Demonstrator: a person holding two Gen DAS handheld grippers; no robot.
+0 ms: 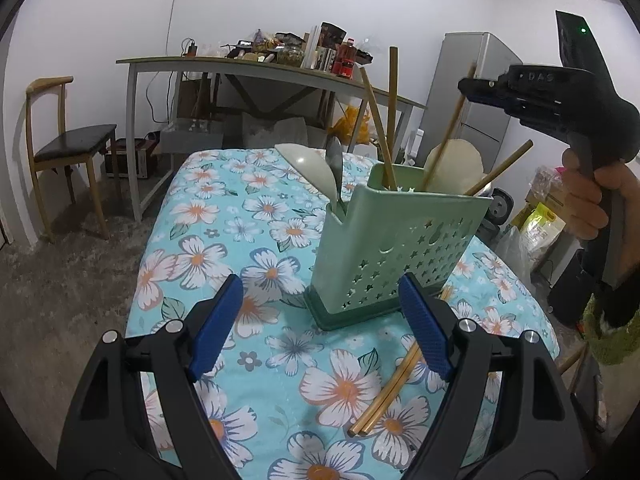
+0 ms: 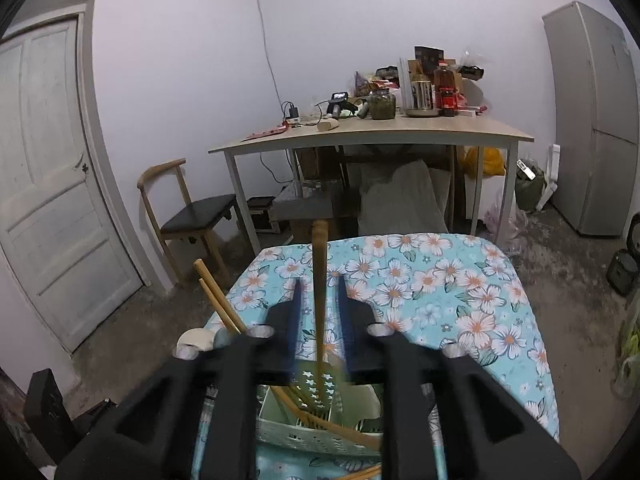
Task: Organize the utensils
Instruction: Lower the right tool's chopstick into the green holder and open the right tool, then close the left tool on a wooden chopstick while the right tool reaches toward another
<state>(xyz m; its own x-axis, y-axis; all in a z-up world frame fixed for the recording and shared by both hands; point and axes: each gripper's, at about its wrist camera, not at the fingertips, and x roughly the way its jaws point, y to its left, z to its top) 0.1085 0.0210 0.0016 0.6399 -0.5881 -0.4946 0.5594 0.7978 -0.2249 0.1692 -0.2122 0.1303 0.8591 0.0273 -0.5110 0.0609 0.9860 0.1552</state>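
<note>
A green perforated utensil holder stands on the floral tablecloth, holding several wooden chopsticks, a metal spoon and pale ladles. My left gripper is open, low over the cloth just before the holder. A pair of chopsticks lies on the cloth by its right finger. My right gripper hovers above the holder. In the right wrist view its fingers stand slightly apart around an upright chopstick that reaches down into the holder.
A chair and a cluttered desk stand beyond the table. A fridge is at the right, a door at the left. Bags and boxes lie on the floor right of the table.
</note>
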